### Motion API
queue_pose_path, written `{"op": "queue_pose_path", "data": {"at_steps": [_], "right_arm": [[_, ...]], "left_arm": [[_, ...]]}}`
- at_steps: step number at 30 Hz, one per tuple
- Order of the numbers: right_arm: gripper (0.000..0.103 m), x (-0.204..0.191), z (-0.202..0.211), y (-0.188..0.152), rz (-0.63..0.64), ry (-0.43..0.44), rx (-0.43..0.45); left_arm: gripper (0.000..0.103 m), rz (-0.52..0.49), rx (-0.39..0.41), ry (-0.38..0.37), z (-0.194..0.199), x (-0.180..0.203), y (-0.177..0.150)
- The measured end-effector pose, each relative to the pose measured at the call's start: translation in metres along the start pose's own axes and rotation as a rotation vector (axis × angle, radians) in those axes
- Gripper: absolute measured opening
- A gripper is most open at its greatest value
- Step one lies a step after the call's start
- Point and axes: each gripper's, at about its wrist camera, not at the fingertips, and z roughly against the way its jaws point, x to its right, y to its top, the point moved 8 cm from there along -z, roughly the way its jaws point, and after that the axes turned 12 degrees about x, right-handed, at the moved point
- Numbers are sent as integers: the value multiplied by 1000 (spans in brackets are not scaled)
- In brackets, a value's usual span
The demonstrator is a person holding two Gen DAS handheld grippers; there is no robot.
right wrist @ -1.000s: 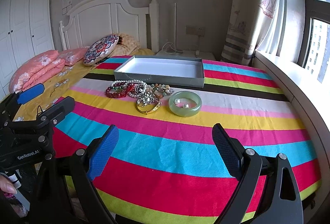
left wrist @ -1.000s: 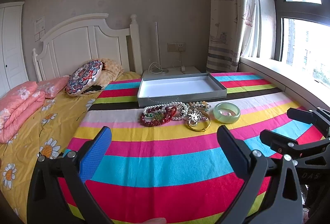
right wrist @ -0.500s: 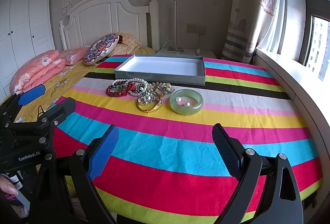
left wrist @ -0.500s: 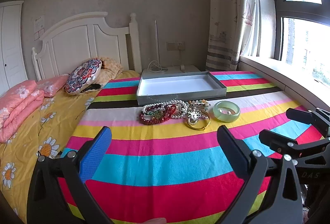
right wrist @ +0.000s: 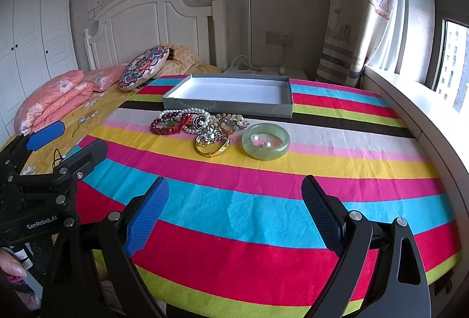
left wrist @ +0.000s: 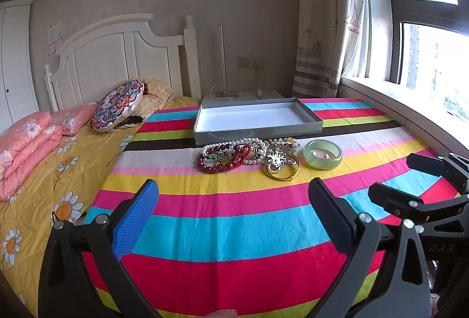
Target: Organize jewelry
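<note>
While both tools hang short of the jewellery, nothing has been lifted yet, so the step in hand looks like the first approach. The broad striped blanket in pink, yellow, blue and red (right wrist: 263,209) covers the bed. On it, at the far side, lies the shallow grey rectangular box with a white floor (right wrist: 234,91), empty. Just before its near wall sits the heap: dark red bead bracelets (right wrist: 168,124), a white pearl strand (right wrist: 193,113), a pale green jade bangle (right wrist: 266,141) with two small pearls inside its ring, and a gold bangle (right wrist: 212,146) under a silver brooch.

The left gripper (left wrist: 234,201) and right gripper (right wrist: 236,198) both stand with jaws wide apart, holding nothing.

The jade bangle lies apart from the tangle; taking it first, across its wall, would probably avoid dragging strands along.
</note>
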Motion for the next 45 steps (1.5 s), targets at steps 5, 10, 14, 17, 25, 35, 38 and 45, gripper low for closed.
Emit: {"op": "queue_pose_path", "data": {"at_steps": [5, 10, 14, 17, 25, 35, 38, 45], "right_arm": [[88, 12, -19, -9, -8, -7, -51], [88, 43, -62, -18, 3, -49, -146], [88, 59, -103, -23, 8, -57, -232], [88, 62, -133, -26, 27, -44, -294], [89, 59, -185, -12, 86, 34, -359], [78, 60, -198, -1, 72, 94, -325], [78, 65, -191, 0, 46, 103, -301], [78, 89, -173, 14, -79, 87, -196]], "left_arm": [[101, 10, -48, -3, -11, -3, -11], [101, 22, -165, -3, -44, -14, -33], [101, 81, -285, -36, -75, -25, -55], [101, 89, -339, -31, -93, -29, -67], [101, 59, -471, -47, -126, -31, -86], [101, 26, -508, -62, -132, -35, -87], [100, 35, -517, -77, -134, -35, -85], [93, 100, -397, -125, -138, -33, -57]]}}
